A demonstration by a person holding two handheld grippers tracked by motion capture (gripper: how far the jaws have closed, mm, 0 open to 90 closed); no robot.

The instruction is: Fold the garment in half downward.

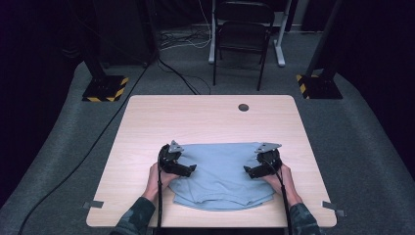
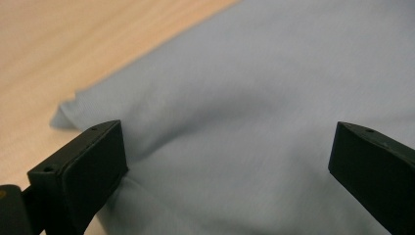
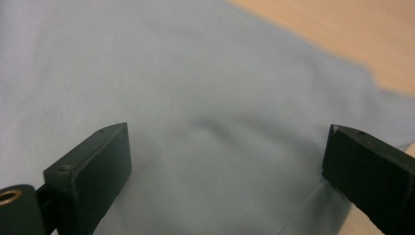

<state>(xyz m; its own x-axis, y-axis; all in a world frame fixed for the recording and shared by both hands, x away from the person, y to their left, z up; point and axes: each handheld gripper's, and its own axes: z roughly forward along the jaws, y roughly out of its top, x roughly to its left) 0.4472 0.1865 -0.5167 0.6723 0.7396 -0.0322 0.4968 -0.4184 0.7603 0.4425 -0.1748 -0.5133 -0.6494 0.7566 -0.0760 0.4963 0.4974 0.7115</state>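
Closing either tool from its present pose carries the main risk, so check both before you commit. Your left tool (image 1: pixel 188 170) sits over the left side of the folded light-blue garment (image 1: pixel 220 171), jaws spread wide with nothing between them but flat cloth; your right tool (image 1: pixel 250 171) mirrors it over the right side, jaws equally spread and empty. The garment lies on the table (image 1: pixel 205 117), directly beneath and ahead of both tools, with its left edge just outboard of the left tool's left jaw and its right edge just outboard of the right tool's right jaw. If you close on the flat face of the cloth, the jaws will probably slide over it or pinch up only the top layer, and lifting then would pull the fold apart. If one tool catches more layers than the other, the garment will likely hang skewed. Dragging inward before gripping may bunch the cloth between the tools. Whether the jaw tips touch the fabric cannot be told from these views.
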